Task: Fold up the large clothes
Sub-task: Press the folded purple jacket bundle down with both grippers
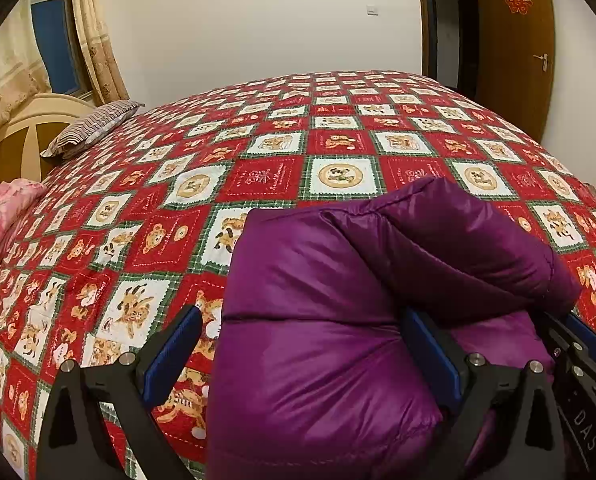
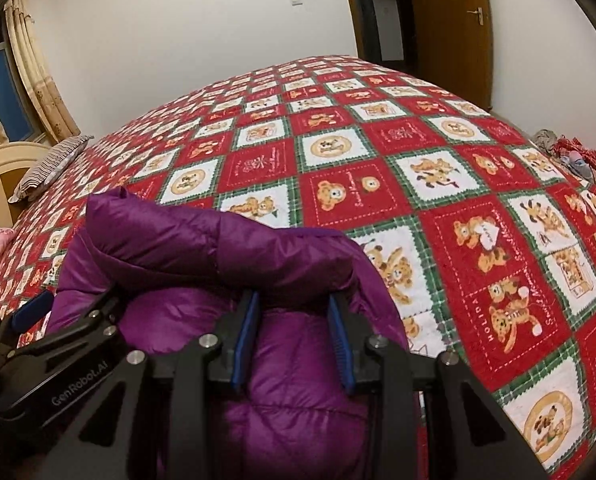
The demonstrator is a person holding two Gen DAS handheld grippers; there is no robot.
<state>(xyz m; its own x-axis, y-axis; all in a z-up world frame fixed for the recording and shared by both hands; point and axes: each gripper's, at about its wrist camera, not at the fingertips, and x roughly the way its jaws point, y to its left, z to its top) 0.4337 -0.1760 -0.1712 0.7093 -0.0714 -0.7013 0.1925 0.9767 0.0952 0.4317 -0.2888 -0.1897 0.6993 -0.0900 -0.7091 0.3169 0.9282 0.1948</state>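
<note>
Right wrist view: my right tongs (image 2: 294,340) pinch a puffy fold of the purple coat (image 2: 226,248), narrowly parted. Left tongs (image 1: 301,360) stand wide, the coat between them, not squeezed. Slippery cloth might slide out onto the bed (image 2: 417,152) and unfold.

A bed (image 1: 337,128) with a red checked bear-print cover fills the room. Beyond it stands a plain white wall (image 1: 258,20). A wooden door (image 1: 513,40) is right of the bed, a curtained window (image 1: 54,32) left.

A home bedroom: quilted bed (image 1: 258,152), pillow (image 1: 94,126), curtains (image 1: 98,48), wooden door (image 1: 513,52).
</note>
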